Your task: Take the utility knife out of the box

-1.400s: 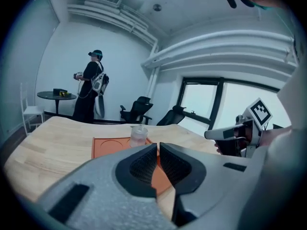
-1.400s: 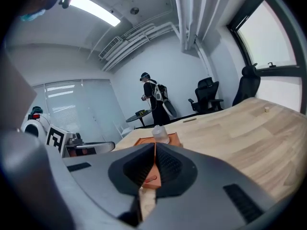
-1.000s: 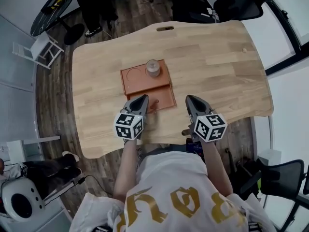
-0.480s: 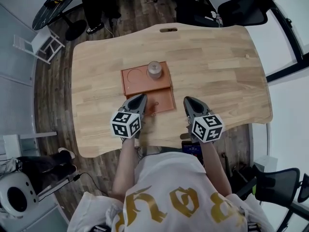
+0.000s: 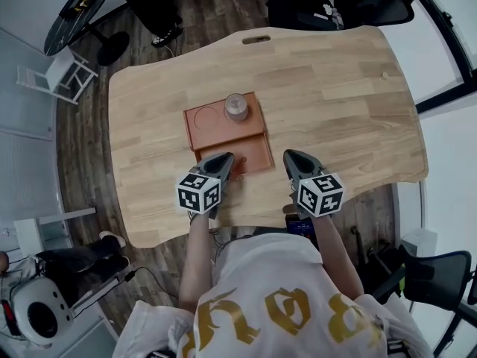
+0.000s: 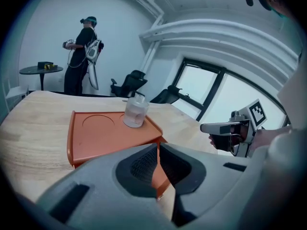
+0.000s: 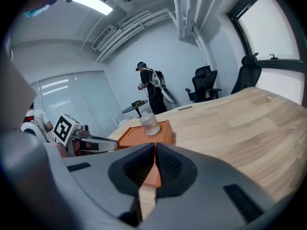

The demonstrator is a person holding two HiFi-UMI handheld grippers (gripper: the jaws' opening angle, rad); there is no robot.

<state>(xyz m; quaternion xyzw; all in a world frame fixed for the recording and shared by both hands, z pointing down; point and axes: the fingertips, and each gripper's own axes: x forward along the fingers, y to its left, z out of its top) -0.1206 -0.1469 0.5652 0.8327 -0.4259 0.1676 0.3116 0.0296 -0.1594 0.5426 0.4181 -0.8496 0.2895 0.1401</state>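
Plainly, both tools are closed on nothing: the left gripper (image 6: pixel 158 164) has its jaws pressed together, with only orange showing past them, and the right gripper (image 7: pixel 154 164) is the same, pads meeting with no object between. From the head view, the 2 grippers hang over the near edge of the table (image 5: pixel 335 88). The left one's tips are just over the lower front section (image 5: pixel 250 151) of the orange box (image 5: pixel 212 121), and the right one is beside the box over bare wood. A small clear jar (image 5: pixel 236 107) stands on the box's raised top beside 1 round recess (image 5: pixel 206 116). The utility knife shows in no view, so it is presumably inside the box, perhaps in that front section. Its long axis and heading cannot be told. I would expect it to be light, stiff and smooth-sided, sharp at the blade end, and best pinched across the middle of the handle.
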